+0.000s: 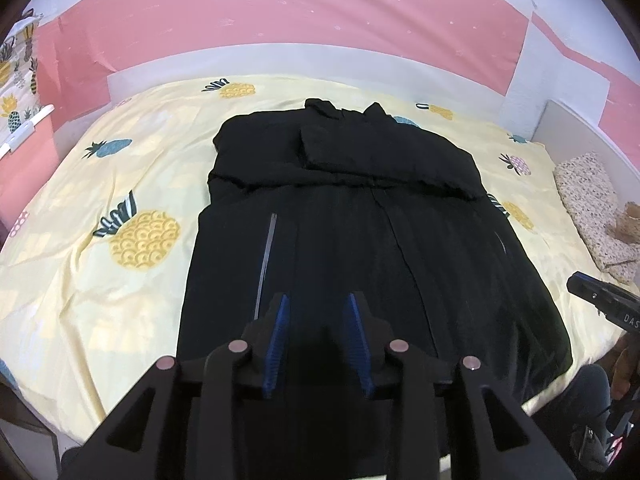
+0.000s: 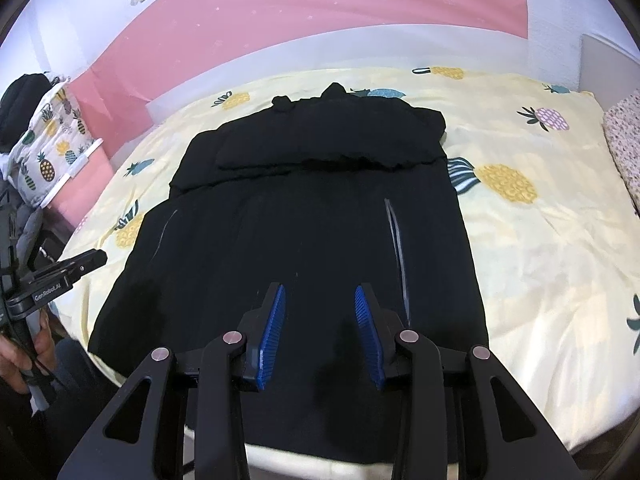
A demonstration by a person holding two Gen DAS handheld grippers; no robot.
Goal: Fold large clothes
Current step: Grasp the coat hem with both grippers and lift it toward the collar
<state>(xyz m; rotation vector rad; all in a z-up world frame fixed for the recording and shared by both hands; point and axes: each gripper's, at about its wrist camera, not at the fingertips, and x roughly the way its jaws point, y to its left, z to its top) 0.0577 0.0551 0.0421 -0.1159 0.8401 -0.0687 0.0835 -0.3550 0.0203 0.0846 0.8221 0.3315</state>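
black coat laid flat on the bed, both grippers held above its hem

a large black coat (image 1: pixel 344 216) is spread on a bed (image 1: pixel 100 280) that is covered with a pale yellow sheet printed with pineapples. the collar end is turned toward the pink and white wall (image 1: pixel 280 8), and the hem end lies at the near edge of the bed. both sleeves are seen folded across the chest, forming a thick band just below the collar. two slanted pocket zips (image 2: pixel 396 248) are visible on the lower body of the coat.

the left gripper (image 1: pixel 318 300) is held over the lower left part of the coat, its jaws spread with nothing between the blue pads (image 1: pixel 280 328); dark cloth is seen only beneath them. the right gripper (image 2: pixel 320 292) is held over the lower right part, its jaws likewise parted and empty. whether either gripper touches the cloth cannot be told.

a patterned cushion (image 1: pixel 592 208) is seen at the right edge of the bed. a pineapple-print fabric (image 2: pixel 48 148) hangs at the left. a hand (image 2: pixel 24 356) is seen gripping the handle of the left gripper.
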